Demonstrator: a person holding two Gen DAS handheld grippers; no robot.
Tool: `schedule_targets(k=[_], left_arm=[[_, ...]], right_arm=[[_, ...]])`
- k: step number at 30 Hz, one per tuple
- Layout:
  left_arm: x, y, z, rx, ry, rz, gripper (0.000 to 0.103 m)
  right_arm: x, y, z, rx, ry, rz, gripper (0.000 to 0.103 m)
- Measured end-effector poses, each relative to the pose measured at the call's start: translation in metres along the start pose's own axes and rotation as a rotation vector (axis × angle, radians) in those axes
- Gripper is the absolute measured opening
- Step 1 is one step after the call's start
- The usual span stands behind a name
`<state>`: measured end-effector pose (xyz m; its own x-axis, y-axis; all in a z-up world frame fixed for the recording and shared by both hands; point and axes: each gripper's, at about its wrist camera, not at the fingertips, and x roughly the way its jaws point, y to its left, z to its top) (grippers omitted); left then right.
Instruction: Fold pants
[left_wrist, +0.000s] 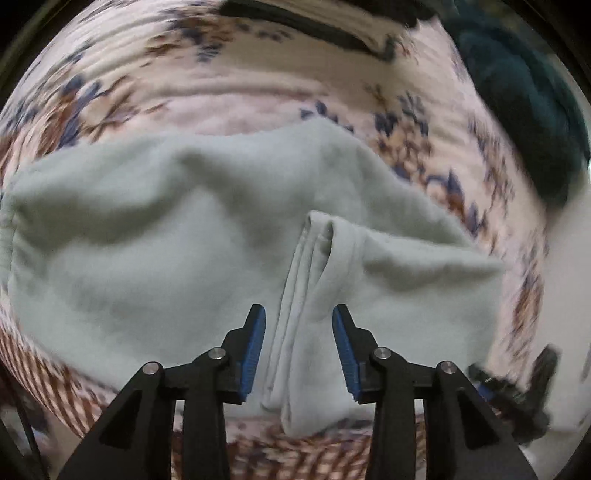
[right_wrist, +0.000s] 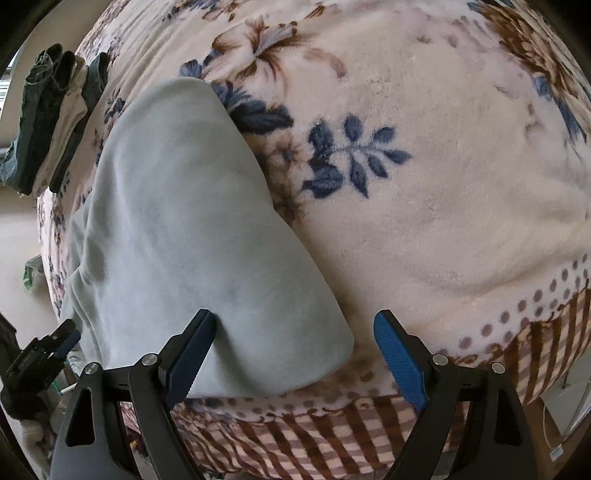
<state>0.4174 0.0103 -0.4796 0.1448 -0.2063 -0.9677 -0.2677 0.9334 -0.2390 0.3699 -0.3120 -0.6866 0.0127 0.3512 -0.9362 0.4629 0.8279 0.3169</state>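
Folding the pale green pants (left_wrist: 155, 236) lying on the flowered blanket (right_wrist: 424, 192), we hold the left claw (left_wrist: 298, 354) part-spread astride a raised cuff without pinching, the right claw (right_wrist: 295, 354) spread wide over the folded end, next needing a firm pinch.

I am working in a home, most likely a bedroom. A plush fleece blanket (right_wrist: 424, 206) printed with blue leaves, brown flowers and a brown checked border covers the soft, rounded surface beneath me, which looks like a bed. Pale green pants (right_wrist: 192, 229) lie spread on it. At its far edge I see a stack of folded clothes (right_wrist: 51, 110), denim among them. A dark teal cloth (left_wrist: 524, 122) lies bunched at another edge, blurred.
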Motion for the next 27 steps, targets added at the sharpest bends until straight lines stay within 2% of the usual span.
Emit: schedule_targets(k=[1, 3, 5, 7, 9, 12, 18, 20, 21, 22, 24, 25, 27], left_arm=[[-0.003, -0.002, -0.003, 0.006, -0.011, -0.014, 0.04], [0.004, -0.01, -0.011, 0.06, 0.021, 0.008, 0.043], [0.03, -0.018, -0.025, 0.119, 0.085, 0.059, 0.043], [0.054, -0.016, -0.039, 0.164, 0.138, 0.16, 0.047], [0.064, -0.006, -0.047, 0.144, 0.14, 0.159, 0.047], [0.05, 0.006, -0.044, 0.063, 0.103, 0.121, 0.051], [-0.014, 0.038, -0.037, -0.041, -0.05, 0.074, 0.053], [-0.037, 0.064, -0.037, -0.091, -0.134, 0.083, 0.07], [-0.042, 0.074, -0.035, -0.106, -0.157, 0.115, 0.093], [-0.05, 0.09, -0.034, -0.132, -0.191, 0.166, 0.103], [-0.061, 0.123, -0.033, -0.208, -0.253, 0.219, 0.103], [-0.064, 0.145, -0.036, -0.273, -0.277, 0.212, 0.103], [-0.065, 0.189, -0.044, -0.403, -0.273, 0.148, 0.103]], right_arm=[[-0.002, 0.001, 0.0, -0.008, -0.002, -0.004, 0.09], [-0.003, 0.007, -0.001, -0.035, -0.007, -0.022, 0.09], [-0.001, 0.01, -0.003, -0.054, -0.001, -0.04, 0.09], [0.004, 0.015, -0.003, -0.058, 0.01, -0.056, 0.09], [0.009, 0.02, -0.003, -0.061, 0.015, -0.089, 0.09], [0.011, 0.027, -0.002, -0.077, 0.006, -0.128, 0.09], [-0.005, 0.067, -0.004, -0.176, -0.062, -0.224, 0.09], [-0.01, 0.086, -0.006, -0.207, -0.078, -0.227, 0.09], [-0.01, 0.098, -0.007, -0.224, -0.083, -0.23, 0.09], [-0.01, 0.106, -0.007, -0.233, -0.086, -0.229, 0.09], [-0.006, 0.128, -0.008, -0.255, -0.097, -0.226, 0.09], [-0.005, 0.136, -0.005, -0.263, -0.099, -0.228, 0.09], [0.003, 0.153, -0.005, -0.268, -0.094, -0.23, 0.09]])
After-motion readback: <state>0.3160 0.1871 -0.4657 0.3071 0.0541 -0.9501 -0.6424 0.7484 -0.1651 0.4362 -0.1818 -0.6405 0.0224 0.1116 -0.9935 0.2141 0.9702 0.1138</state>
